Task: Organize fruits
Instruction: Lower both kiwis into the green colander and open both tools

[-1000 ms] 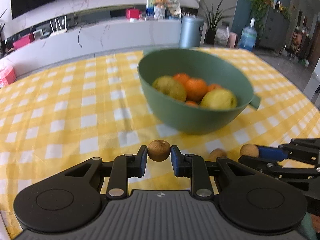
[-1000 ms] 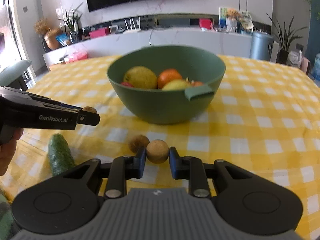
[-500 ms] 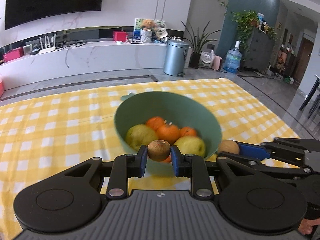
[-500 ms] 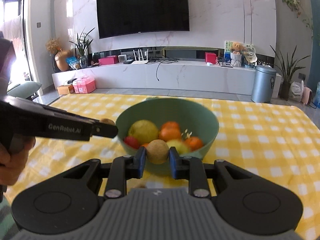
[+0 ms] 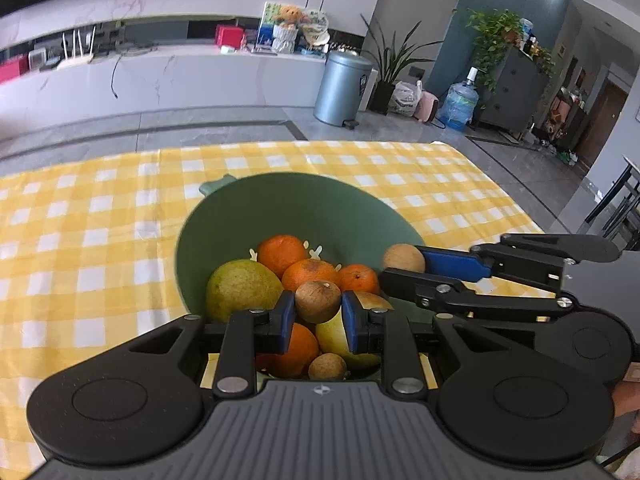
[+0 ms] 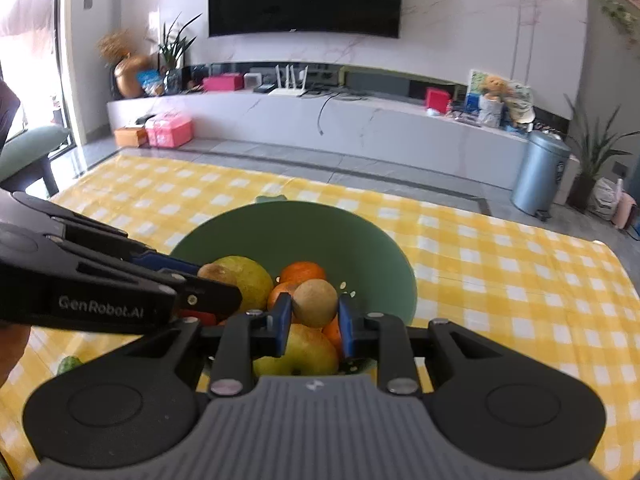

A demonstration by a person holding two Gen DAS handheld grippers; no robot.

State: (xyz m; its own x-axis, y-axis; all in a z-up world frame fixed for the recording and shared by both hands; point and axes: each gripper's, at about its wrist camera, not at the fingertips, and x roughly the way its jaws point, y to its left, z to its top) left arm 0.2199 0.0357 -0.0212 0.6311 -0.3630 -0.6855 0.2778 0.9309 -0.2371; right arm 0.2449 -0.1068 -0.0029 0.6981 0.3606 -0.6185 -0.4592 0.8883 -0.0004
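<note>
- Left gripper (image 5: pixel 318 316) pinches a brown fruit (image 5: pixel 318 301) between its fingers, above the green bowl (image 5: pixel 280 204).
- Right gripper (image 6: pixel 315 322) pinches another brown fruit (image 6: pixel 315 303), also over the bowl.
- Bowl on the table (image 5: pixel 80 240) holds oranges (image 5: pixel 282 255) and pears (image 5: pixel 242 290).

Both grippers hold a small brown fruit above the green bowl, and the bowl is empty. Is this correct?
Not quite. The left gripper and the right gripper each hold a brown fruit above the green bowl, but the bowl is not empty: the left wrist view shows oranges and a pear inside.
</note>
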